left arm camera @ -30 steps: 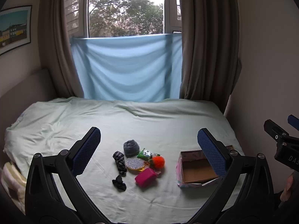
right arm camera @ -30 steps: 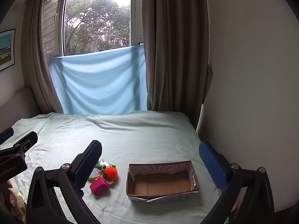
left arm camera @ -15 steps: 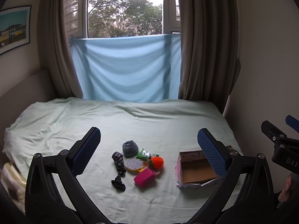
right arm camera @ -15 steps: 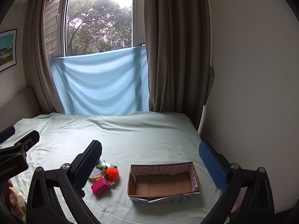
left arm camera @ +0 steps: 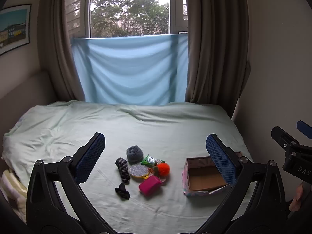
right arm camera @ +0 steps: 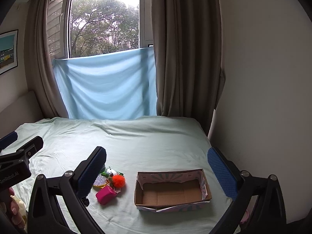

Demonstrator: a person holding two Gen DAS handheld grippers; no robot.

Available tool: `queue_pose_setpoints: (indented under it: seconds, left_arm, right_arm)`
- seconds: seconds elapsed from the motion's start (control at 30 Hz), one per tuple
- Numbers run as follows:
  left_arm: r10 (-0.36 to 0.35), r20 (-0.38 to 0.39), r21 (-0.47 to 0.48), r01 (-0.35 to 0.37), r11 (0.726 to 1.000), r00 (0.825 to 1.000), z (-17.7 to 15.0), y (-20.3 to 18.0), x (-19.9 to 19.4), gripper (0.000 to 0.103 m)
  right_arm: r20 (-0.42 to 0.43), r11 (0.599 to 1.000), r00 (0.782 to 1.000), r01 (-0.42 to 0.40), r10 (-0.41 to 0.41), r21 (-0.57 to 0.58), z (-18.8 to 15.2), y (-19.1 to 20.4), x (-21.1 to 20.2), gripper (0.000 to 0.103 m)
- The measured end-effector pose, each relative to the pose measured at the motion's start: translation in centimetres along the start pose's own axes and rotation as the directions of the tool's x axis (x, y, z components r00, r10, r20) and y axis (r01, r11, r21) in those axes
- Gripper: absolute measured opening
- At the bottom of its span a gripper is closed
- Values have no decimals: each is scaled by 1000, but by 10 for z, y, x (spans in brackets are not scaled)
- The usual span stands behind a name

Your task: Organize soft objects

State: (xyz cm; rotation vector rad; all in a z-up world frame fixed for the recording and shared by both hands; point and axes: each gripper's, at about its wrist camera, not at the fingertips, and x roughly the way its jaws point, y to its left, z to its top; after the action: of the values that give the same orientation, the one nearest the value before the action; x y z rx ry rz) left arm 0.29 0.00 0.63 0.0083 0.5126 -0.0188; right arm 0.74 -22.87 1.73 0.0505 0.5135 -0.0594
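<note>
A cluster of small items lies on the pale green bed (left arm camera: 156,128): a grey rolled sock (left arm camera: 134,153), a dark patterned sock (left arm camera: 122,169), a black scrunchie (left arm camera: 122,193), a sparkly round pouch (left arm camera: 138,170), a green packet (left arm camera: 151,160), an orange pom-pom (left arm camera: 163,168) and a pink pouch (left arm camera: 150,184). An open, empty cardboard box (left arm camera: 204,177) sits to their right. My left gripper (left arm camera: 155,154) is open and empty, held above the cluster. My right gripper (right arm camera: 157,165) is open and empty above the box (right arm camera: 171,190); the pom-pom (right arm camera: 118,181) and pink pouch (right arm camera: 105,194) show left of it.
The bed (right arm camera: 146,136) fills the room to the wall (right arm camera: 263,97) on the right. Brown curtains (left arm camera: 210,44) and a blue cloth (left arm camera: 130,70) hang at the window behind. A framed picture (left arm camera: 13,27) hangs on the left wall. Yellowish bedding (left arm camera: 11,185) sits at the bed's left edge.
Both views have shifted slightly; the items and box sit a little further left in the left wrist view. Both grippers stay open and nothing on the bed has moved.
</note>
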Motion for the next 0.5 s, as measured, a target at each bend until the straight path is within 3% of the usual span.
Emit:
queue_pose_setpoints:
  seconds: [0.5]
  left_arm:
    - [3,-7,-3,-3,1000,1000,0,-1,5,103]
  right_arm:
    - [0,1000,1000,-8,8,2,0,4,3,103]
